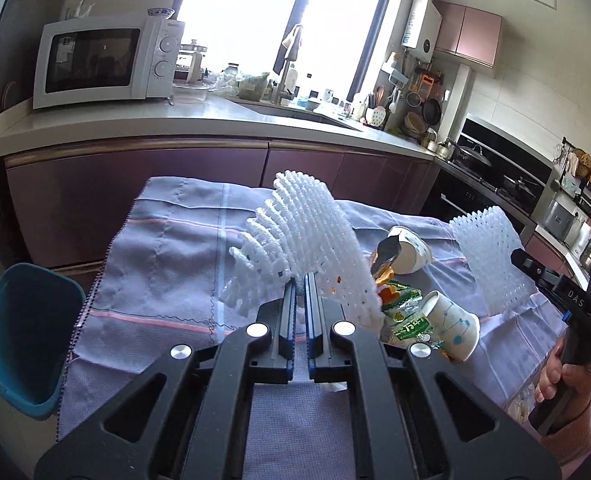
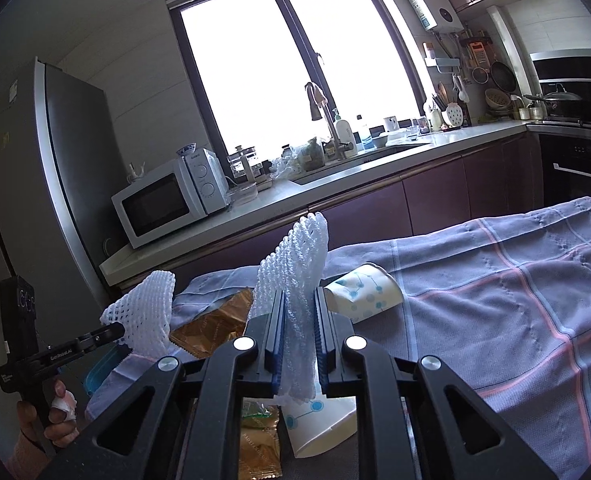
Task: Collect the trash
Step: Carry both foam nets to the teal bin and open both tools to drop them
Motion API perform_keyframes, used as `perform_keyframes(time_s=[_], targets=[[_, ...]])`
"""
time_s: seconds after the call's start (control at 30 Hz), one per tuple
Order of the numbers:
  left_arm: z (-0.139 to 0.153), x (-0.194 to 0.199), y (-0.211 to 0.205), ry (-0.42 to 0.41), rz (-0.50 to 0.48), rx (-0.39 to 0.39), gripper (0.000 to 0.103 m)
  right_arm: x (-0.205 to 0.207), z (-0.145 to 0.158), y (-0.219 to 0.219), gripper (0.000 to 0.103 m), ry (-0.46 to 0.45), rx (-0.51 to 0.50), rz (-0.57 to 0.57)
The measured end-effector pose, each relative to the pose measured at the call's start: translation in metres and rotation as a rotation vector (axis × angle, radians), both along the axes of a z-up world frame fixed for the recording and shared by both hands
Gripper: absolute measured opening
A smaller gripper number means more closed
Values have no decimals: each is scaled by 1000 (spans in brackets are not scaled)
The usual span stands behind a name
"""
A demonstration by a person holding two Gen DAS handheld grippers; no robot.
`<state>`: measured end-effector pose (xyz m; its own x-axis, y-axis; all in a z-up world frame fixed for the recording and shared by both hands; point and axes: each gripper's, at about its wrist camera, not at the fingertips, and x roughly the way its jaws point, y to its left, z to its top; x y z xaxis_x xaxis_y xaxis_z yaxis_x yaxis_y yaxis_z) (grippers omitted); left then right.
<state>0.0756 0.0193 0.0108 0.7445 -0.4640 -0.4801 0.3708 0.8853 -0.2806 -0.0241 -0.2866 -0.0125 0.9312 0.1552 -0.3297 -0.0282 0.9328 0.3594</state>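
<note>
Left foam net (image 1: 307, 240): white mesh sleeve, centre of the left wrist view, lifted off the cloth; long axis runs from the tool tips up and back, fanned open at its top end, lower end drooping to the right.
Left tool (image 1: 301, 284): jaws nearly together, pinching the lower edge of this net; pointed forward and somewhat down over the bench.
Right foam net (image 2: 295, 280): white mesh sleeve, centre of the right wrist view; long axis near upright, leaning slightly right, top end free above the cloth.
Right tool (image 2: 300, 300): narrow, pads pressed on both sides of that net; tilted mildly down.
Right hand (image 1: 563, 380): lower right of the left wrist view, fingers wrapped round the black handle.
Left hand (image 2: 57, 420): lower left of the right wrist view, gripping its handle.
Bench (image 2: 515, 300): covered by a lilac checked cloth.
Remaining trash: two paper cups on their sides (image 1: 453, 326) (image 1: 409, 250), snack wrappers (image 1: 407, 320) between them.
Bin (image 1: 19, 340): teal, lower left of the left wrist view, beside the bench edge.
</note>
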Motion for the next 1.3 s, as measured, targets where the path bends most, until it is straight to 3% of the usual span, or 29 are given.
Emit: perform_keyframes(time_s=[0.27, 0.7, 1.03, 1.3], targets=[[10, -18, 40, -38, 71, -16, 5, 13, 3, 35, 12, 9, 14, 117], [20, -41, 149, -64, 290, 48, 5, 71, 0, 158, 12, 87, 24, 469], [-10, -31, 248, 32, 463, 73, 5, 133, 0, 263, 12, 188, 21, 665], [-54, 0, 281, 145, 509, 77, 5, 169, -19, 331, 12, 280, -17, 721]])
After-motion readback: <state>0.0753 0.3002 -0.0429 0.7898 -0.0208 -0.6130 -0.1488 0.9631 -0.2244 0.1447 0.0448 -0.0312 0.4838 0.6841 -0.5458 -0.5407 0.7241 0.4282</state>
